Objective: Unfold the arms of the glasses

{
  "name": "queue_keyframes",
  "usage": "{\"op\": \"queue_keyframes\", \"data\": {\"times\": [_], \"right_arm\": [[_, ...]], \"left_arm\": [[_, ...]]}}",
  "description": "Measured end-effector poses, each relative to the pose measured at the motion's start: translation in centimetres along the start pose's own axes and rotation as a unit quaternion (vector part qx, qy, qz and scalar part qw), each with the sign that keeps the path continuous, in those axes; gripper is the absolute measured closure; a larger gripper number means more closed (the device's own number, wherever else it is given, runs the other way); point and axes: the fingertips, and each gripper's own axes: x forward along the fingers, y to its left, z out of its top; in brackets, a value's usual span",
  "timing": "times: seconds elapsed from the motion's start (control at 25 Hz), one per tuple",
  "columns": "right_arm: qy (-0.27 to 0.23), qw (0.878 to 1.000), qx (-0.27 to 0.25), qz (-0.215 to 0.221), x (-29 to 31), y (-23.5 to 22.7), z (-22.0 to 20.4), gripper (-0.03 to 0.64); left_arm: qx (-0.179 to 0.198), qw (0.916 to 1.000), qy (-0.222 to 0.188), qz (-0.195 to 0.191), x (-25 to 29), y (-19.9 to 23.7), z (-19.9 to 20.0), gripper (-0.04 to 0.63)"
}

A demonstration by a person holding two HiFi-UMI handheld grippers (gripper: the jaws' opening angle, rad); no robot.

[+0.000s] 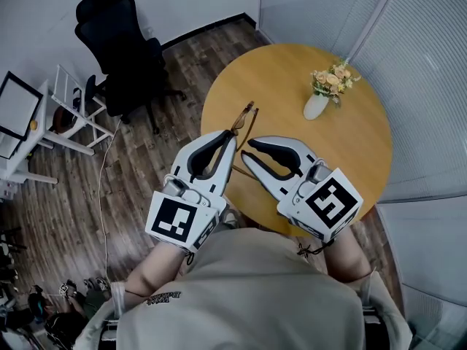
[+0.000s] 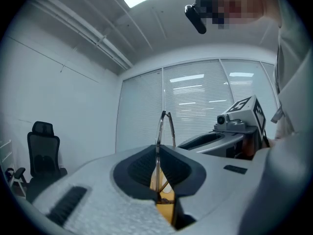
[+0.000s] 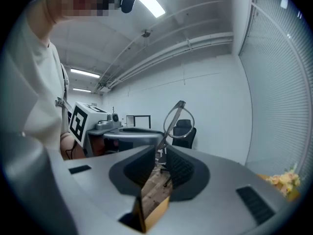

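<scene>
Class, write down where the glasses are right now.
In the head view, the glasses are held over the table's left edge, pinched by the left gripper and right gripper.

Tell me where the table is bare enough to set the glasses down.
The table is bare across its far left, between the glasses and the vase, and along its right edge. Crowded: the near edge, where the left gripper and right gripper hold the glasses, and beside the vase.

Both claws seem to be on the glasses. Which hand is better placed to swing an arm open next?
Probably the right. The left claw is shut on the glasses, steadying the frame. The right claw pinches them lower, seemingly on an arm, with room to swing outward.
</scene>
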Motion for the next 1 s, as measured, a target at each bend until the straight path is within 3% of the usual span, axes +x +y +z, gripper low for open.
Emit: {"op": "queue_keyframes", "data": {"times": [0.64, 1.0], "right_arm": [[-0.01, 0.999, 0.033, -0.006, -0.5, -1.0, -0.7, 0.566], [0.018, 0.996, -0.02, -0.082, -3.1, -3.6, -1.1, 0.571]], "left_arm": [[0.001, 0.9999, 0.013, 0.0, 0.3, 0.5, -1.1, 0.555], [0.023, 0.9996, 0.016, 0.004, 0.4, 0.6, -0.9, 0.554]]}}
